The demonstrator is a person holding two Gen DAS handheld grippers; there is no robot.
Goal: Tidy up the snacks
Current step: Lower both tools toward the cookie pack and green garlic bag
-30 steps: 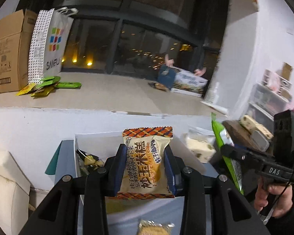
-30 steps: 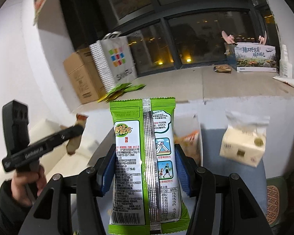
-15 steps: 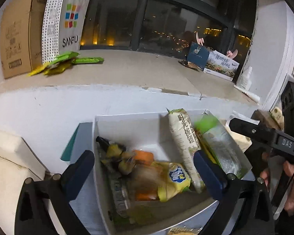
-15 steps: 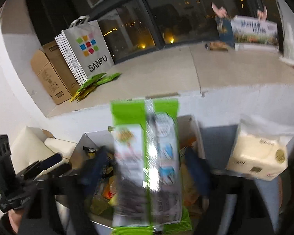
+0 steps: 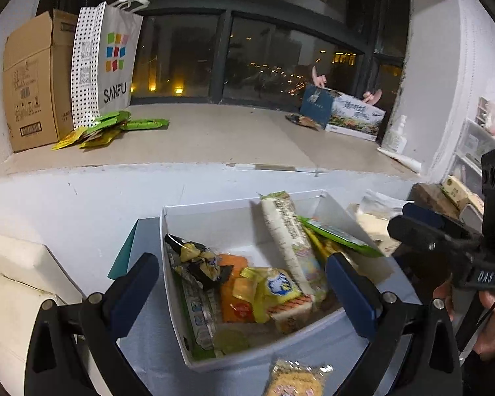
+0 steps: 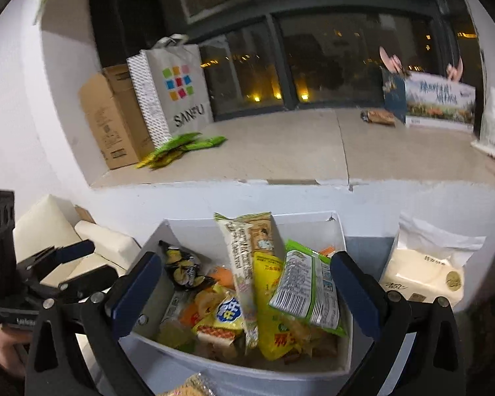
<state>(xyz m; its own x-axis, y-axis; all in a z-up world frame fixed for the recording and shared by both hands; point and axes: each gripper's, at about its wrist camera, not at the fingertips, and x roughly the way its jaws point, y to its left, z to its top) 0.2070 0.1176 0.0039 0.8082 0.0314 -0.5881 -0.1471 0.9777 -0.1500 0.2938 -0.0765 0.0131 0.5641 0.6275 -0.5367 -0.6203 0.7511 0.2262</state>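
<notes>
A white open box (image 5: 214,217) on the blue table holds several snack packets. My left gripper (image 5: 241,280) hangs open over its near side, nothing between its blue pads. A packet with an orange patterned edge (image 5: 290,308) lies in the box under it. My right gripper (image 6: 246,277) is open as well, above the box (image 6: 340,231), and a green packet (image 6: 308,283) rests on yellow packets inside. A long pale packet (image 6: 244,254) leans against the back wall. From the left wrist view the right gripper (image 5: 406,221) appears at the box's right side.
A yellow biscuit packet (image 5: 293,379) lies on the table in front of the box. A tissue pack (image 6: 422,277) stands to the right. On the window ledge behind are a SANFU bag (image 5: 105,62), a cardboard box (image 5: 29,79) and green packets (image 5: 109,128). White cushions (image 5: 13,280) are at the left.
Both grippers have opened. The corn cake packet left my left gripper and the green packet left my right one, and both now lie in the box. The right gripper moved closer over it.
</notes>
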